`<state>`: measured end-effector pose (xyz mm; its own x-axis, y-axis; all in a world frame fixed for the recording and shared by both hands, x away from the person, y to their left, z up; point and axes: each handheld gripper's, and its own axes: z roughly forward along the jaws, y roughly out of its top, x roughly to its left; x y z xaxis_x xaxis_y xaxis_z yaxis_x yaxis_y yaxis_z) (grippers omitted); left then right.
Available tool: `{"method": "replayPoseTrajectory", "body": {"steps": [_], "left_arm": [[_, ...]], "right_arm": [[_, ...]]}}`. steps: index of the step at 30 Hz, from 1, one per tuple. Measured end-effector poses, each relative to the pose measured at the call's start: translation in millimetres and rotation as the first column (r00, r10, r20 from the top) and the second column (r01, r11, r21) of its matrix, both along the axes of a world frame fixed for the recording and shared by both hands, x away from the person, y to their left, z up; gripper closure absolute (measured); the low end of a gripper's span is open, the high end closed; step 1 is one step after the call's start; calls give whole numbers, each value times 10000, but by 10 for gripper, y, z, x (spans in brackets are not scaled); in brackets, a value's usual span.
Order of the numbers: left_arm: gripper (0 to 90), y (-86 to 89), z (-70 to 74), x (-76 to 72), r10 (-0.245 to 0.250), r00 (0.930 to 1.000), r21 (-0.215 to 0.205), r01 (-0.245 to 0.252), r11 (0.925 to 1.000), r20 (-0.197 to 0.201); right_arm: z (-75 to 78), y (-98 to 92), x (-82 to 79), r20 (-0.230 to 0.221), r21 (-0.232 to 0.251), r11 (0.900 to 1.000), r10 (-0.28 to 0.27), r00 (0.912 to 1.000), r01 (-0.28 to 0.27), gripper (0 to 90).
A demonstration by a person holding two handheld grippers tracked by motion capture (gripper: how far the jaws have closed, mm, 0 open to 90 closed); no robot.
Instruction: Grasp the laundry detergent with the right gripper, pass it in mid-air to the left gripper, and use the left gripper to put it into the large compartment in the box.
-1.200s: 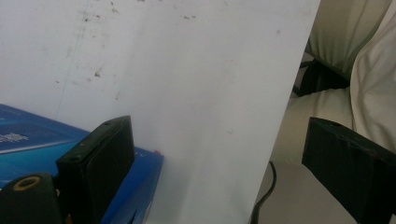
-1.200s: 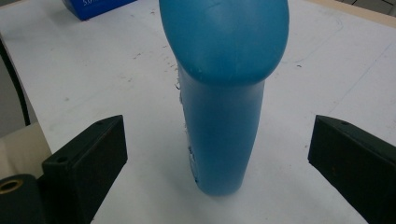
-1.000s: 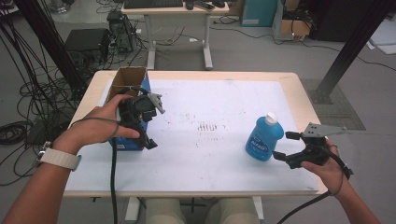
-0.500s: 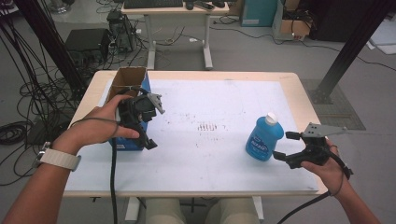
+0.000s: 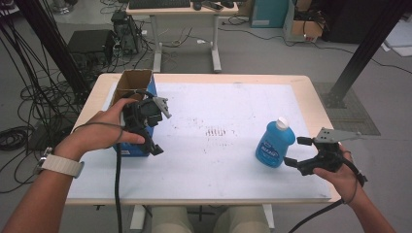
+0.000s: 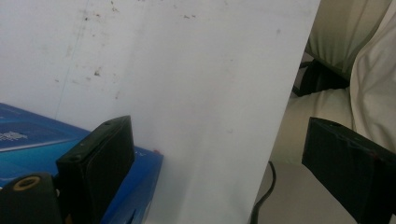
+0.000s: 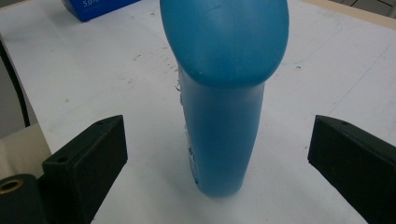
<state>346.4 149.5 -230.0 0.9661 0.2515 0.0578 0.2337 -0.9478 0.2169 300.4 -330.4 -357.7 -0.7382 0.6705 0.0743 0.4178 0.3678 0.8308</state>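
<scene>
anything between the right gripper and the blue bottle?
No. In the right gripper view the bottle stands ahead of the open right gripper, only bare white tabletop between.

Grey floor, cables, far desk

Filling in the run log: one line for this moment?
right gripper: open, facing upright blue bottle | left gripper: open, beside blue box

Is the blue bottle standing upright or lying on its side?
Upright: the blue bottle stands on its base on the table, its white cap at the top.
</scene>
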Motion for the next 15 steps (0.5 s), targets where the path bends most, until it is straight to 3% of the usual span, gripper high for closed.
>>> {"method": "replayPoseTrajectory", "body": {"steps": [15], "left_arm": [[97,3,0,5,-37,10000,7,37,10000,18]], "right_arm": [[-6,-5,4,49,-73,9999,84,10000,-84,49]]}}
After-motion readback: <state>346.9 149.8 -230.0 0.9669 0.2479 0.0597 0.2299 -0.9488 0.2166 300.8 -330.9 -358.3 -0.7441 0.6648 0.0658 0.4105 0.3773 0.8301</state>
